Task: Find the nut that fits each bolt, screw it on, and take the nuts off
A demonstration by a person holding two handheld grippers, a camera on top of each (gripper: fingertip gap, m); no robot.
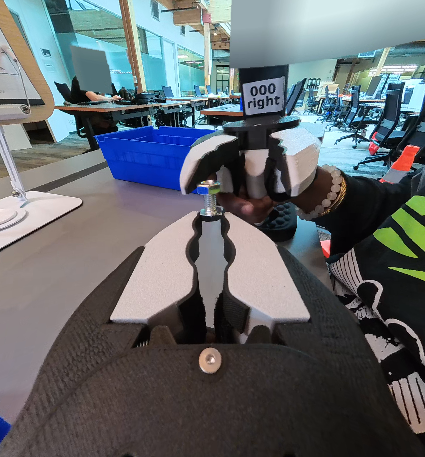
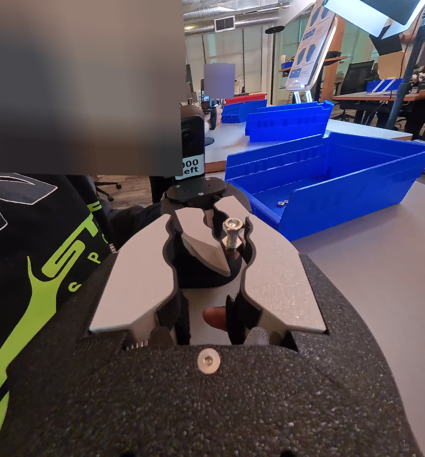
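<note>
While the left hand-held gripper (image 1: 211,217) pinches the hexagonal head of a short silver threaded bolt (image 1: 209,203) between its white, black-lined fingertips, the bolt stands upright just above the grey desk (image 1: 87,247), its thread pointing up. At the top of that thread sits a silver hexagonal nut (image 1: 208,186). The right hand-held gripper (image 1: 227,183) comes in from the right with its jaws spread apart; its left fingertip touches the nut or lies just beside it, and I cannot tell which. In the right wrist view the nut (image 2: 233,225) lies between that gripper's open fingers, close to the right one, with the left gripper (image 2: 231,249) facing it from behind. A hand wearing a pale beaded bracelet (image 1: 330,193) holds the right gripper, beside a black dimpled pad (image 1: 279,225) on the desk. Farther back stands a blue open plastic bin (image 2: 330,197) with dividers; two small silver nuts (image 2: 282,203) lie on its floor near the front wall. On the far left stands a white tablet stand (image 1: 16,188).
</note>
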